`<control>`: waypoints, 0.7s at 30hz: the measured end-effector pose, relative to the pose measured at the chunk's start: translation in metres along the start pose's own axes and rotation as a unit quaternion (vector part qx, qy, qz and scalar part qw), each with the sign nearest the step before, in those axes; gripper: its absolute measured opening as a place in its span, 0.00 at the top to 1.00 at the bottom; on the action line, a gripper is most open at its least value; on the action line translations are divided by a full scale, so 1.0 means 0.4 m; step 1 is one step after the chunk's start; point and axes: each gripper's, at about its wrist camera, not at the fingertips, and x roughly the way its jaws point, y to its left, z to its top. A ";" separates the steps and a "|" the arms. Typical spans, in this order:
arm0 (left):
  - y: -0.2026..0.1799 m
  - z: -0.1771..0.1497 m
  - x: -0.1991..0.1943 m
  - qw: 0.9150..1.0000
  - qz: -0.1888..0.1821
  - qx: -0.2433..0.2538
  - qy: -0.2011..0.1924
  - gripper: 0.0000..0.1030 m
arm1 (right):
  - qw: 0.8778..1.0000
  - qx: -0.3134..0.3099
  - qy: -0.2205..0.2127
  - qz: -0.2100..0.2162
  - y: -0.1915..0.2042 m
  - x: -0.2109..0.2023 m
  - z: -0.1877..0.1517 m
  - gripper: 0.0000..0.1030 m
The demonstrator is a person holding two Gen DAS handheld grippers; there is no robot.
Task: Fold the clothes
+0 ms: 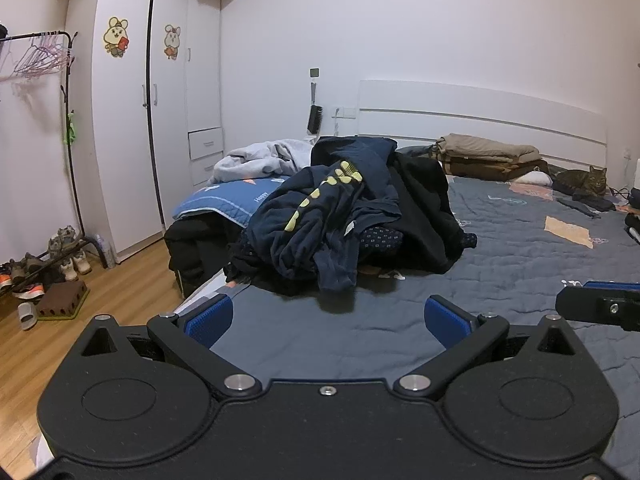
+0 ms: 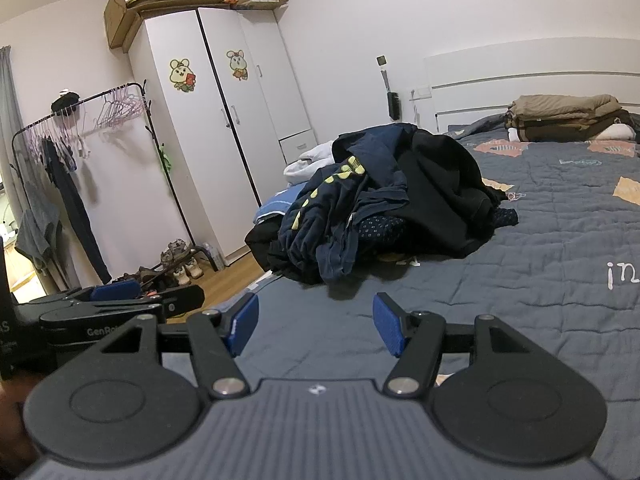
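A heap of dark clothes (image 1: 344, 216) lies on the bed, topped by a navy garment with yellow lettering (image 1: 320, 196) and a black one (image 1: 424, 208). In the right wrist view the same heap (image 2: 384, 204) sits ahead on the grey quilt (image 2: 540, 264). My left gripper (image 1: 326, 322) hovers open over the bare quilt (image 1: 500, 256) short of the heap, nothing between its blue pads (image 1: 210, 320). My right gripper (image 2: 316, 326) is open too, with empty jaws, also short of the heap. Each gripper shows at the edge of the other's view.
Folded brown blankets (image 1: 488, 154) and a tabby cat (image 1: 584, 182) rest by the white headboard (image 1: 480, 108). A grey garment (image 1: 260, 160) lies behind the heap. A white wardrobe (image 1: 144, 120), a clothes rack (image 2: 68, 160) and shoes (image 1: 48, 272) stand left on the wooden floor.
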 end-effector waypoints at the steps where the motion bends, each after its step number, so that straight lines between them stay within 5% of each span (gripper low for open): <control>1: -0.002 -0.001 0.000 1.000 0.001 0.002 -0.002 0.00 | 1.000 0.000 0.000 0.000 0.000 0.000 0.000 0.39; 21: 0.008 0.001 0.002 1.000 0.000 -0.001 0.001 0.00 | 1.000 0.000 -0.001 0.000 -0.002 -0.001 0.002 0.39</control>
